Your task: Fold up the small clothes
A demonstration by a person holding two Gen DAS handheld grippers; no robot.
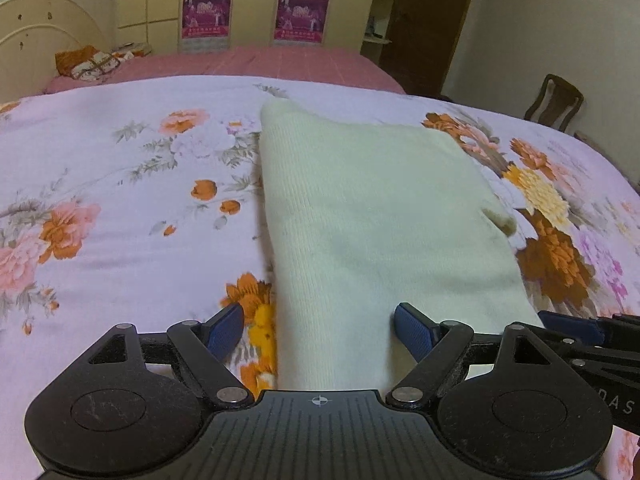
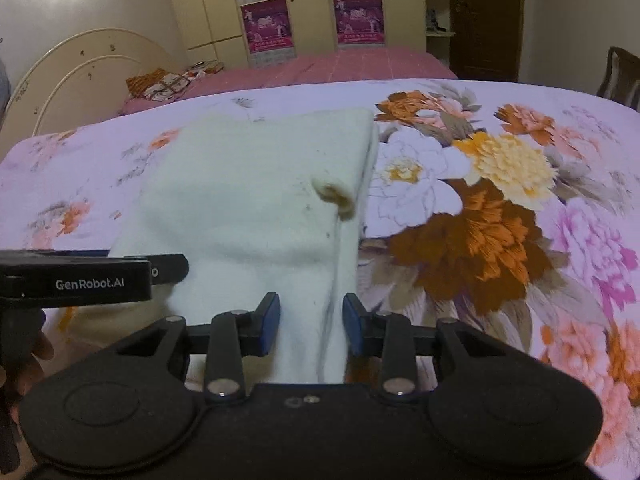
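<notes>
A cream knitted garment [image 1: 372, 208] lies folded into a long strip on the floral bedsheet [image 1: 120, 184], with a small brownish tag [image 2: 336, 198] near its right edge. My left gripper [image 1: 320, 326] is open wide over the garment's near left edge. Its left pad [image 1: 226, 328] is over the sheet, and its right pad [image 1: 412, 330] is over the knit. My right gripper [image 2: 310, 320] stands narrow at the near right edge, and cloth [image 2: 256, 200] fills the gap between its pads. The right gripper [image 1: 580, 326] also shows in the left wrist view, and the left gripper's side [image 2: 92, 276] shows in the right wrist view.
A pink bedspread [image 1: 260, 62] with a patterned cushion [image 1: 94, 64] lies beyond the sheet, against a cream headboard [image 1: 36, 24]. Wardrobes with posters [image 1: 208, 8] line the far wall. A dark door [image 1: 432, 20] and a wooden chair [image 1: 556, 100] stand to the right.
</notes>
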